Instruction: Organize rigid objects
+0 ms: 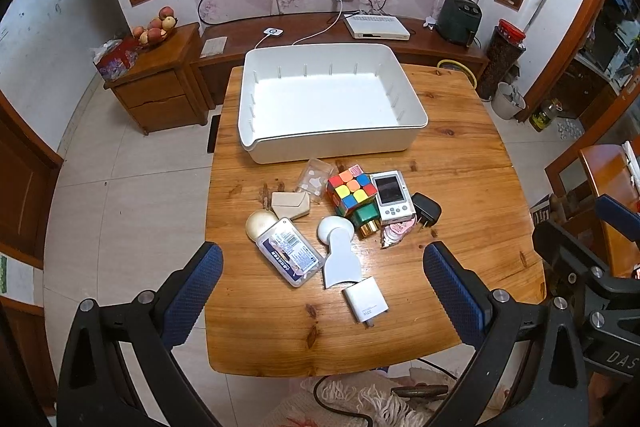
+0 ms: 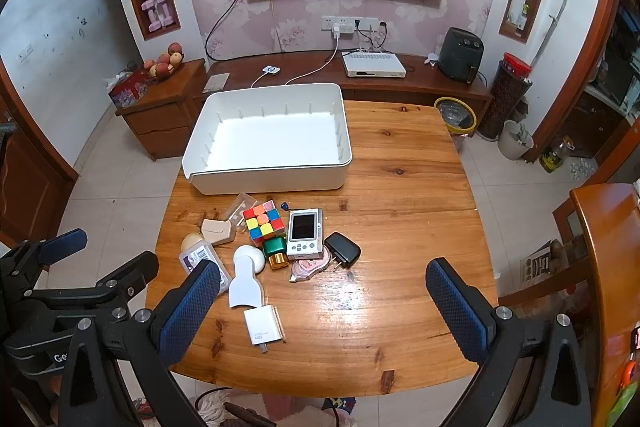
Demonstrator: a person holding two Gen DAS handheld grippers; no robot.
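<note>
An empty white bin [image 1: 328, 143] [image 2: 264, 183] stands at the far side of the wooden table [image 1: 460, 211] [image 2: 400, 227]. In front of it lies a cluster: a Rubik's cube [image 1: 351, 190] [image 2: 263, 221], a white handheld device [image 1: 390, 197] [image 2: 304, 234], a black plug adapter [image 1: 426, 214] [image 2: 342, 248], a green box [image 1: 366, 217], a white scraper [image 1: 339, 251] [image 2: 247, 281], a clear plastic case [image 1: 290, 251], a white charger [image 1: 365, 301] [image 2: 263, 325]. My left gripper [image 1: 322, 287] and right gripper [image 2: 322, 307] are both open and empty, held above the table's near edge.
A wooden TV cabinet [image 1: 420, 43] with a set-top box and air fryer runs behind the table. A drawer unit [image 1: 160, 91] with fruit stands at left. A yellow-rimmed bin [image 2: 456, 115] and jars stand at right, another wooden table [image 2: 608, 267] at far right.
</note>
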